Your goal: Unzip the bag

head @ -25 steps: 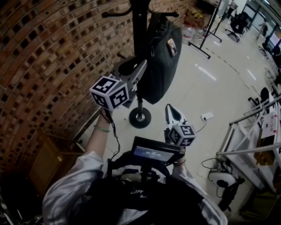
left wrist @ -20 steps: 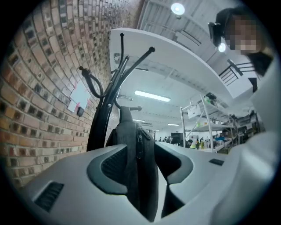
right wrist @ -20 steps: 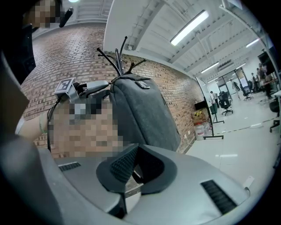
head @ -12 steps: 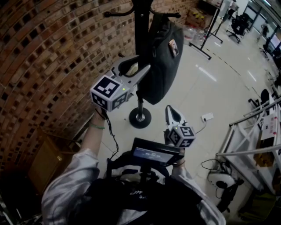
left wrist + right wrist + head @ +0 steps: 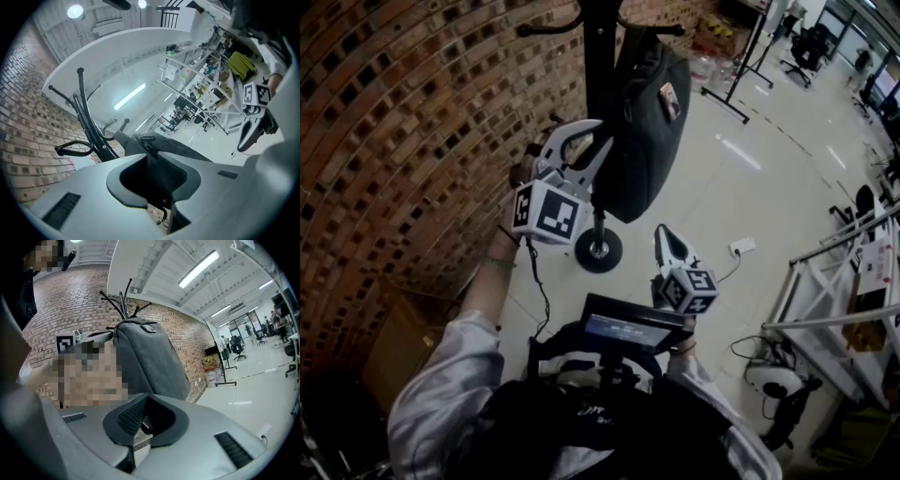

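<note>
A dark grey bag (image 5: 649, 112) hangs on a black coat stand (image 5: 598, 56) in front of the brick wall. My left gripper (image 5: 605, 134) is level at the bag's left edge. Its jaws have just been closing, and in the left gripper view the left gripper (image 5: 152, 158) has the bag's (image 5: 197, 151) dark edge pinched in its narrow gap, with a small metal ring just below. My right gripper (image 5: 662, 231) is lower and apart from the bag, fingers together and empty. In the right gripper view the right gripper (image 5: 146, 397) faces the bag (image 5: 145, 359).
The stand's round base (image 5: 599, 251) sits on the pale floor under the bag. A brick wall (image 5: 412, 141) rises at the left, with a wooden cabinet (image 5: 403, 347) lower down. A power strip (image 5: 741, 247) lies on the floor. Metal racks (image 5: 834, 281) stand at the right.
The left gripper has rolled from lying flat to standing on edge, its jaws spreading wide on the way and then closing at the bag's edge. The right gripper has not moved.
</note>
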A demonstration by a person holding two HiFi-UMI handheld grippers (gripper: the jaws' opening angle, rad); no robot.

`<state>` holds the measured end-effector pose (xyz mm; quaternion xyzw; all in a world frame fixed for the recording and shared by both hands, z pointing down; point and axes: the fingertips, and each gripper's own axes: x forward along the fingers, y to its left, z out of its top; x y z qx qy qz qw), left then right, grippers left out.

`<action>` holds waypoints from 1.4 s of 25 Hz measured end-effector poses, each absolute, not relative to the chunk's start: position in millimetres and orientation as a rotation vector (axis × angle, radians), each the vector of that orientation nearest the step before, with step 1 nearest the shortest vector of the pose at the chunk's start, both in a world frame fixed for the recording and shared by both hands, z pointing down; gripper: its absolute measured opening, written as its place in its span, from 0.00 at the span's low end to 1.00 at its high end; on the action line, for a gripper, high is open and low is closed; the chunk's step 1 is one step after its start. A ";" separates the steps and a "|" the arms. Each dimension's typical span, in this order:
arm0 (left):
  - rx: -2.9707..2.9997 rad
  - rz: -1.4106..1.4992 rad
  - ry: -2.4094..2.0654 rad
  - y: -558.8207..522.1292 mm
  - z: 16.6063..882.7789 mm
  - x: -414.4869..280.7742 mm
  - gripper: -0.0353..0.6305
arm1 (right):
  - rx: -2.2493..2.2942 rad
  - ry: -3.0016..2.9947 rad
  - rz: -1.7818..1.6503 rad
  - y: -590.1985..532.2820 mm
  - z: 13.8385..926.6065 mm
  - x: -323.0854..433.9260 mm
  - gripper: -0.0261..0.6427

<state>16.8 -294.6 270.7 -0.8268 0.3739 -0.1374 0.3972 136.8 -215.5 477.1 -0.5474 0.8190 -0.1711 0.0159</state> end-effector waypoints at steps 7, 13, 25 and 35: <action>-2.030 -0.414 0.903 -294.3 275.3 20.0 0.17 | -1.714 2.530 -0.535 -216.3 477.7 138.7 0.02; -2.002 -0.472 0.843 -290.6 284.8 21.9 0.17 | -1.720 2.530 -0.544 -217.7 479.9 140.9 0.02; -1.915 -0.517 0.828 -294.3 284.2 25.8 0.17 | -1.706 2.642 -0.389 -221.5 450.7 119.7 0.02; -1.877 -0.497 0.860 -295.7 277.9 24.4 0.15 | -1.605 2.709 -0.356 -224.0 418.2 91.9 0.02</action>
